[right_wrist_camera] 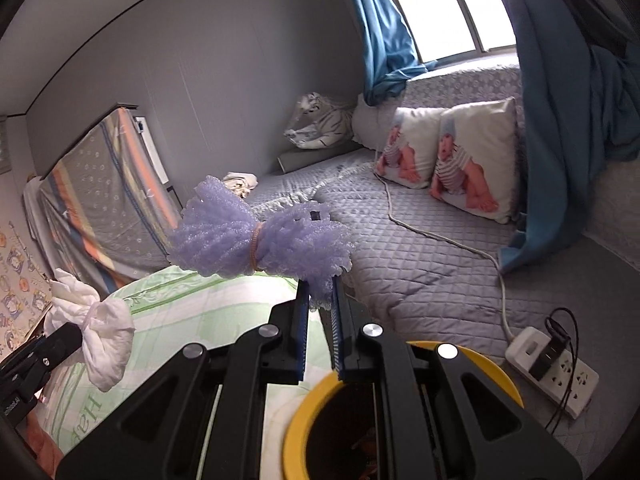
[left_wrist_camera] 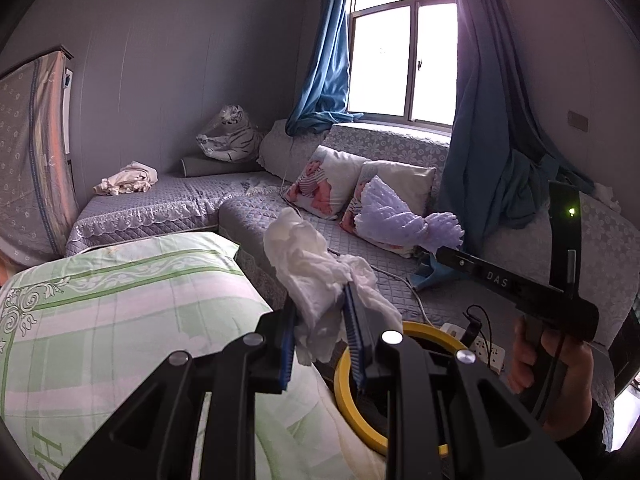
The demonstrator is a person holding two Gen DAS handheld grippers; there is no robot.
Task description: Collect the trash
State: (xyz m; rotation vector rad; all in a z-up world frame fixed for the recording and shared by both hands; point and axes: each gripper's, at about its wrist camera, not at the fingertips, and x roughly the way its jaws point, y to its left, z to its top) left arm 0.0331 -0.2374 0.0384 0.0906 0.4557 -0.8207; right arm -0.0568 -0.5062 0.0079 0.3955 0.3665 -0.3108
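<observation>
The left tongs (left_wrist_camera: 320, 320) pinched a crumpled white tissue (left_wrist_camera: 316, 264), and the right tongs (right_wrist_camera: 320, 304) were pressed tight on a purple foam net bundle (right_wrist_camera: 256, 232), both held above the yellow-rimmed bin (right_wrist_camera: 500, 376). A green pillow (left_wrist_camera: 120, 300) lay just beside the bin, and a power strip (right_wrist_camera: 556, 376) sat near it on the grey sofa (right_wrist_camera: 420, 264).

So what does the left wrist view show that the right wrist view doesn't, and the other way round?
Only the left wrist view: the person's hand gripping the right tool's handle, and most of the window. Only the right wrist view: the orange band around the purple foam bundle, and the patterned wall at far left. Both: white tissue wad in the left tool, yellow-rimmed bin below, green bedding, baby-print pillows, power strip.
</observation>
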